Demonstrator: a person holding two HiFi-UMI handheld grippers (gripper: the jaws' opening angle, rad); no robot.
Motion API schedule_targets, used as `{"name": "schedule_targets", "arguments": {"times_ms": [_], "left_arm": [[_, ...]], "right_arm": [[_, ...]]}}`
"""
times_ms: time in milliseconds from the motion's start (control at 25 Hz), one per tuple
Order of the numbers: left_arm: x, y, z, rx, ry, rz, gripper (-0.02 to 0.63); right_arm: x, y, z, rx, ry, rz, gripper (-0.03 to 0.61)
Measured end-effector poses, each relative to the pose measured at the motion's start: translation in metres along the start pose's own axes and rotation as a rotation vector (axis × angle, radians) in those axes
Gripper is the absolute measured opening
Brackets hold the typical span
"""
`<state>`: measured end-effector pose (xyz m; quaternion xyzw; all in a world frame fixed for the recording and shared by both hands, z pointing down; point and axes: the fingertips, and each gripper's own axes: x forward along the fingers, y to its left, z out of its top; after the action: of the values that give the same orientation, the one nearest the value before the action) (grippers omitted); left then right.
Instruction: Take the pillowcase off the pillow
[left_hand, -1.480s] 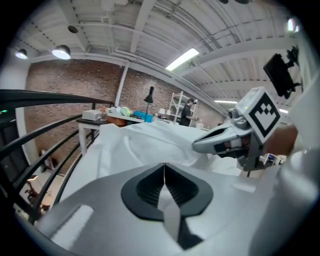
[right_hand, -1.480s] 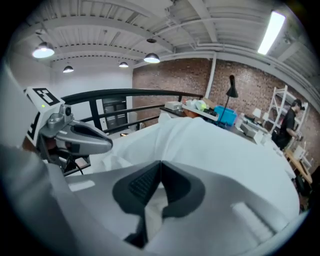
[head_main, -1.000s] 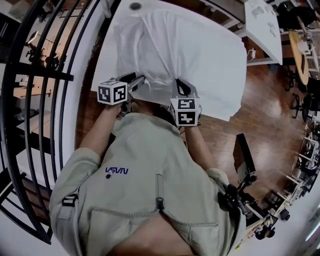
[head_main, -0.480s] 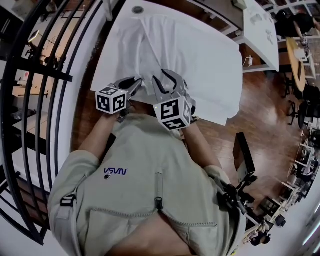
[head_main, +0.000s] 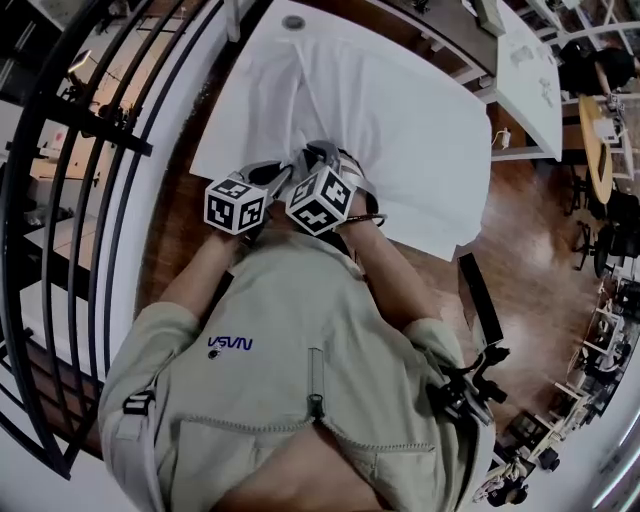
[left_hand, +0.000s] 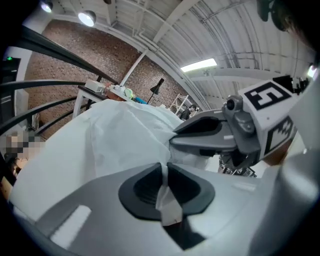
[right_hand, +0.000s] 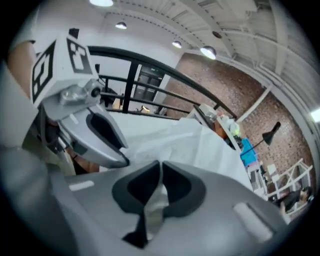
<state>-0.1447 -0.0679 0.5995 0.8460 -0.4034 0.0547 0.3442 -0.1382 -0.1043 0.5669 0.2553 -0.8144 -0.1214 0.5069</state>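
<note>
Before person (head_main: 290, 350), pillowcase (head_main: 400, 110) lies crosswise; left tool (left_hand: 164, 171), right tool (right_hand: 160, 174) pinching.

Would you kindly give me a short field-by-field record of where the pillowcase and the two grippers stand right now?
surface: white table, with a black railing along its left side
pillowcase: white, lying flat on the table; no bare pillow shows
left gripper: jaws have just been closing and now pinch a fold of the fabric at the near edge
right gripper: jaws have just been closing too; they pinch fabric close beside the left one
progress: removal not yet done
</note>
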Motion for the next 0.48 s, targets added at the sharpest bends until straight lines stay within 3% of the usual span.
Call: {"name": "schedule_targets", "arguments": {"times_ms": [240, 360, 480], "left_arm": [[0.007, -0.017, -0.008, 0.179, 0.073, -0.018, 0.017], [0.018, -0.025, -0.015, 0.239, 0.095, -0.018, 0.017], [0.036, -0.017, -0.012, 0.273, 0.116, 0.013, 0.018]], "right_arm": [[-0.063, -0.071, 0.042, 0.305, -0.304, -0.058, 0.015], [-0.096, -0.104, 0.043, 0.476, -0.446, -0.049, 0.014], [-0.113, -0.107, 0.035, 0.556, -0.520, -0.014, 0.014]]}}
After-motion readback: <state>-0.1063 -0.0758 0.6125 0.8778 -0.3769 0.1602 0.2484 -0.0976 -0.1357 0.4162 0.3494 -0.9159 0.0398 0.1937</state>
